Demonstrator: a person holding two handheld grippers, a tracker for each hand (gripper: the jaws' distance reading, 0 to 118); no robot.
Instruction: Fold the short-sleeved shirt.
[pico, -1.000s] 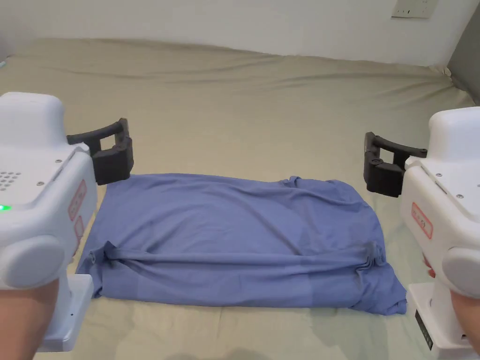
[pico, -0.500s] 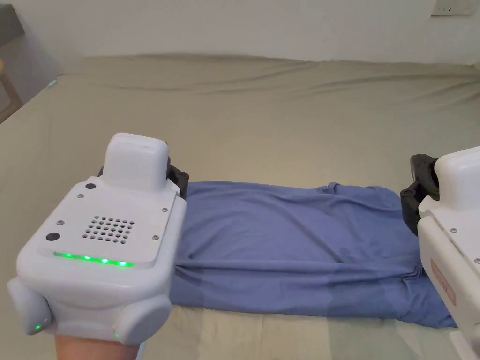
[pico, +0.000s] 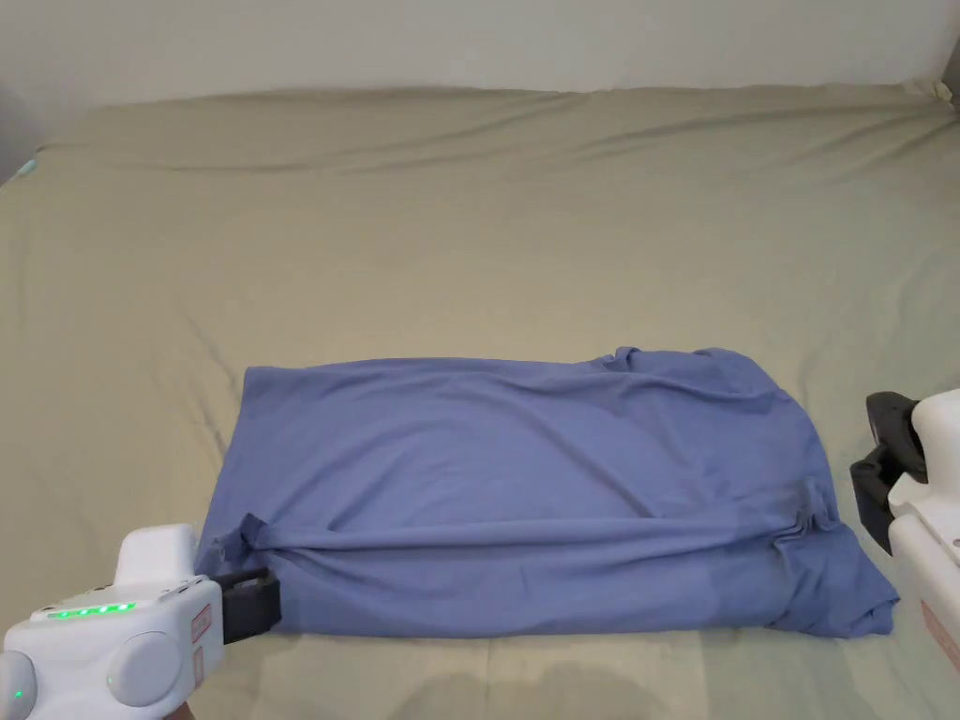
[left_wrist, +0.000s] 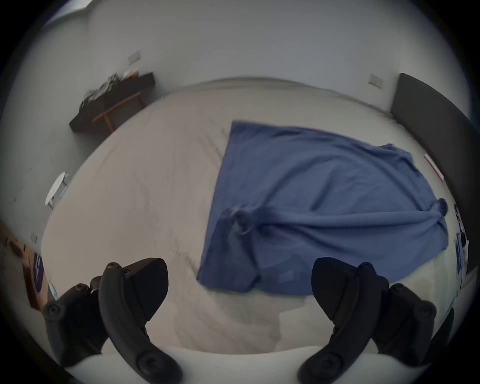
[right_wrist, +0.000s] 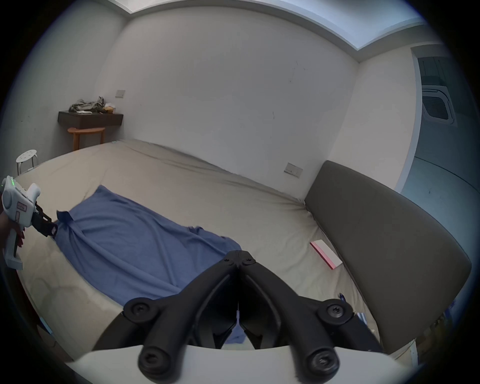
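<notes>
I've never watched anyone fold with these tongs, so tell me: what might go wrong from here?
1. The left tongs are open and short of the blue shirt's near corner; closing too soon could pinch the bedsheet instead.
2. A long ridge runs across the shirt, so another fold may trap that wrinkle.
3. The right tongs are shut at the other end; lifting only one side could drag the shirt crooked.

Plain blue shirt on beige bedsheet; white, black-jawed grippers.

A pink-edged book lies on the bed beside the headboard.
</notes>
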